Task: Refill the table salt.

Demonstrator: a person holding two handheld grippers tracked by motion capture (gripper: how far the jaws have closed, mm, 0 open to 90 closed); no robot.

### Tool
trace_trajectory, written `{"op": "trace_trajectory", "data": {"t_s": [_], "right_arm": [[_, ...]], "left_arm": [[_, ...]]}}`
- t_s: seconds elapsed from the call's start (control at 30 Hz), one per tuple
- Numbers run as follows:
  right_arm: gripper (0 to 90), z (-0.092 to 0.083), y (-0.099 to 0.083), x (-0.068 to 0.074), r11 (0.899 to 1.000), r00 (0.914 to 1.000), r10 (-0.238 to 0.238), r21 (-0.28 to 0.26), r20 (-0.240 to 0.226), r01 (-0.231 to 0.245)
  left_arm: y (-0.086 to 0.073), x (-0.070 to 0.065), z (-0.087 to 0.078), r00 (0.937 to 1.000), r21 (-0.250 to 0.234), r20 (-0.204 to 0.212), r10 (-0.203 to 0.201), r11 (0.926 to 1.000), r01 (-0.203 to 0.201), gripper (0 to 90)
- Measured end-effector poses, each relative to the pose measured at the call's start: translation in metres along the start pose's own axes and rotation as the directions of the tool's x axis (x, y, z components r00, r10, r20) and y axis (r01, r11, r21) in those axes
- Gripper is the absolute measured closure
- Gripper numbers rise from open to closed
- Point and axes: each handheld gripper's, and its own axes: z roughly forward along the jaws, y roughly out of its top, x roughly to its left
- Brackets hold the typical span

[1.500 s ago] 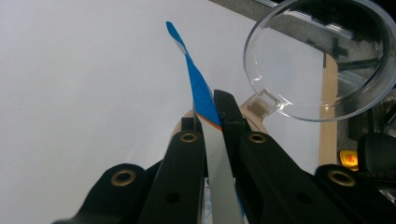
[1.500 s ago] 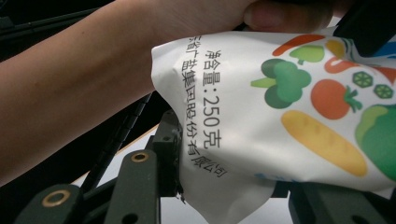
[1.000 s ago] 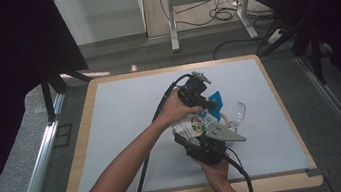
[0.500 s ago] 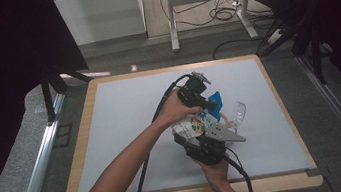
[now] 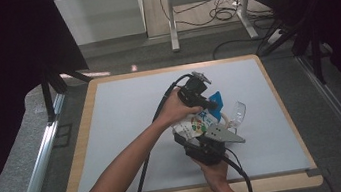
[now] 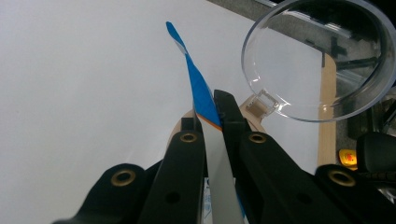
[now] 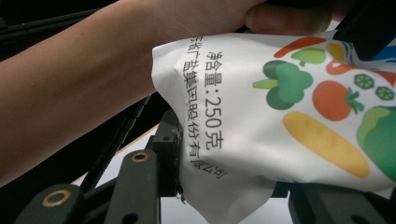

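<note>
A white bag (image 7: 289, 116) printed with vegetables and a blue top edge (image 6: 198, 88) is held up over the grey mat (image 5: 123, 133). My left gripper (image 6: 208, 109) is shut on the blue top edge of the bag. My right gripper (image 7: 224, 186) is shut on the bag's lower body, one jaw pressing its left side. In the high view the bag (image 5: 196, 124) sits between my left gripper (image 5: 212, 103) above it and my right gripper (image 5: 200, 140) below it. A clear round lid (image 6: 322, 56) on a hinge stands just right of the bag, the same lid (image 5: 238, 111) showing in the high view.
The mat lies on a wooden-edged table (image 5: 83, 138). Black cables trail from both grippers toward the near edge. A desk frame (image 5: 206, 5) and floor cables stand beyond the table's far side. Metal rails (image 5: 37, 165) run along both sides.
</note>
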Motion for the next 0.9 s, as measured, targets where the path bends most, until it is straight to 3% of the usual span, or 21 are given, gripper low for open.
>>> {"op": "trace_trajectory", "data": {"t_s": [0.57, 0.9], "right_arm": [[59.1, 0.0020, -0.0044, 0.0031, 1.000, 0.9998, 0.005, -0.006, 0.017, -0.005], [59.0, 0.0037, -0.0054, 0.0034, 1.000, 0.9999, -0.007, -0.001, 0.015, 0.007]], "left_arm": [[-0.0019, 0.0003, 0.0017, 1.0000, 0.012, 0.003, 0.008, 0.9999, -0.008, 89.6], [-0.0041, 0.0016, -0.0014, 0.9999, -0.004, 0.003, 0.012, 0.9999, -0.012, 89.5]]}}
